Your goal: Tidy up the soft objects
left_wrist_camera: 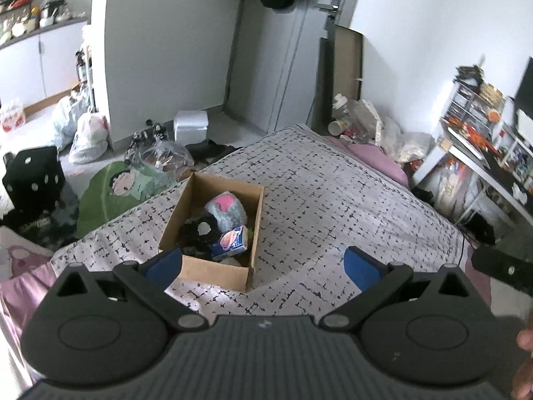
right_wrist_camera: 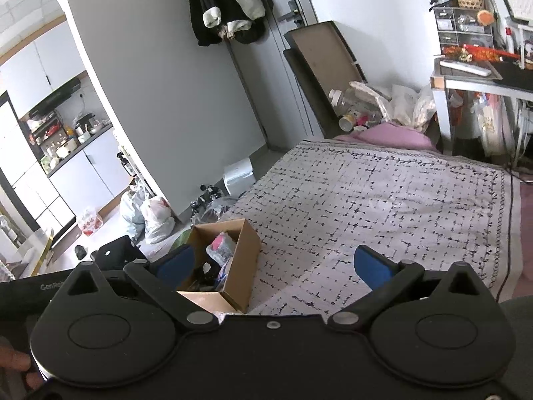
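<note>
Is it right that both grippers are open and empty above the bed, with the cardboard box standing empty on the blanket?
Not quite: the cardboard box is not empty. The left wrist view shows soft items inside it. The left gripper and right gripper are open and empty.

Grey walls [left_wrist_camera: 166, 50]; patterned bed [left_wrist_camera: 333, 183]; cluttered desk [right_wrist_camera: 483, 76]; arched kitchen doorway [right_wrist_camera: 50, 66]

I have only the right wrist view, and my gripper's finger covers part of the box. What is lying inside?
Observer: A grey and pink plush lies at the far end of the cardboard box.
Operator: And nearer to us?
Observer: A black fuzzy item and a blue packet beside it.
Operator: Does the left gripper hold something?
Observer: No, the left gripper is open and empty.
</note>
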`<state>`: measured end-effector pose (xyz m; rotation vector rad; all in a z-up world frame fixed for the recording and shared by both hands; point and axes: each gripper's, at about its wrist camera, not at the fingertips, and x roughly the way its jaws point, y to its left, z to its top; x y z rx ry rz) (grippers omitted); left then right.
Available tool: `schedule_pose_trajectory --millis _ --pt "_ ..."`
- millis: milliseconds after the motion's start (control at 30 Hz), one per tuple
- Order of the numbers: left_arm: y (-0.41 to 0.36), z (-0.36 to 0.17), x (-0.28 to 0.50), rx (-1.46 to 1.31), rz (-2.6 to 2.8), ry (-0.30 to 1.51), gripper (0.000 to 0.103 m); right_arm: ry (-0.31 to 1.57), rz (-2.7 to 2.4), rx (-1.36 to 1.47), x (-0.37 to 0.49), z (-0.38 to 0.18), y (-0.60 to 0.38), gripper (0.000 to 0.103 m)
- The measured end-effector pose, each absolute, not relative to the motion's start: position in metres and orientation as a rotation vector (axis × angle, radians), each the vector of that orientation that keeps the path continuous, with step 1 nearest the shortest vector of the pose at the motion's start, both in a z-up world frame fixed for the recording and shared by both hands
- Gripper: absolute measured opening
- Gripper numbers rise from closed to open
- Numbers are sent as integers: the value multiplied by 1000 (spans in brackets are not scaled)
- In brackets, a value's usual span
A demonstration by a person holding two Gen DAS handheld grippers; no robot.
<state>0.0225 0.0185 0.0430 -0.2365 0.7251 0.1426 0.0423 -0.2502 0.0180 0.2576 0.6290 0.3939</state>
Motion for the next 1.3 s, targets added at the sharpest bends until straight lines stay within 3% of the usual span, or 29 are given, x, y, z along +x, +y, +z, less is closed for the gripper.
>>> schedule_pose_trajectory --millis 1300 --pt "-9 51 -30 -107 117 701 102 650 367 121 5 23 -248 103"
